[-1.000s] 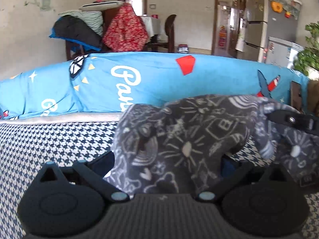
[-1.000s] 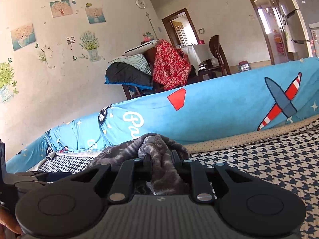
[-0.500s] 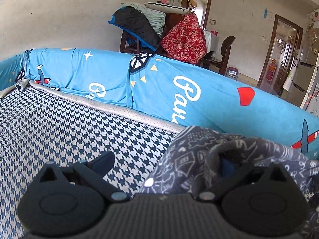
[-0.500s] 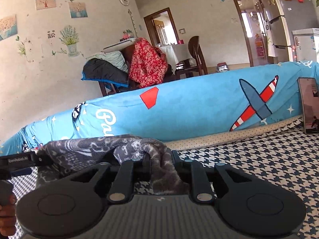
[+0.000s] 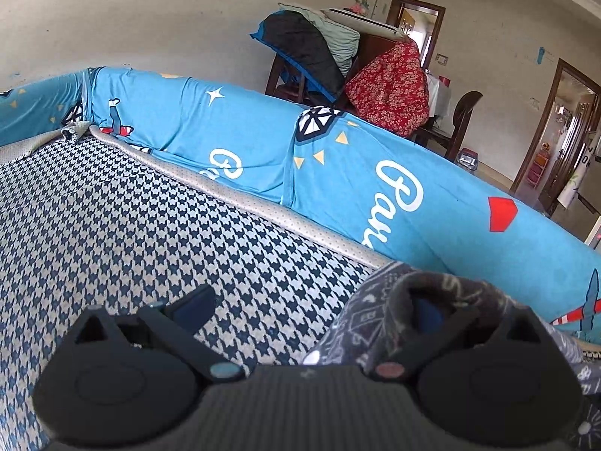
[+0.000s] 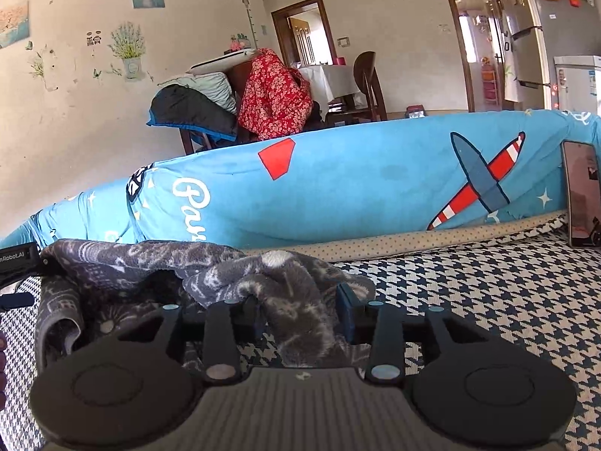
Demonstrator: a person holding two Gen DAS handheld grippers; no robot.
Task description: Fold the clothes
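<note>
So my right gripper (image 6: 300, 315) is letting go right now. A second ago its jaws were pinched tight on a bunched ridge of the grey fleece (image 6: 285, 300); now they're spreading, and the fleece is still sitting between them, slumped over the near side, but the pads don't look like they're pressing it anymore. Right hand itself has barely shifted.

The left gripper (image 5: 308, 312) is the bigger change. A second ago the fleece filled the whole gap in the left wrist view; now the jaws stand wide open with bare houndstooth mattress (image 5: 131, 225) showing between them. The fleece has slid over to the right finger (image 5: 424, 312) and is draped around it, not clamped. The view has also swung and rolled left, so I see a lot more of the blue bolster (image 5: 263, 158) running along the far edge.

Where the fleece is: lying in a rumpled heap on the mattress, near the bolster, between the two grippers. In the right wrist view the left gripper's tip (image 6: 18, 263) sits at the heap's left end.

My read: that fold is laid down and both hands are releasing. It looks lumpy though, so it probably needs a smooth-out or another fold.
</note>
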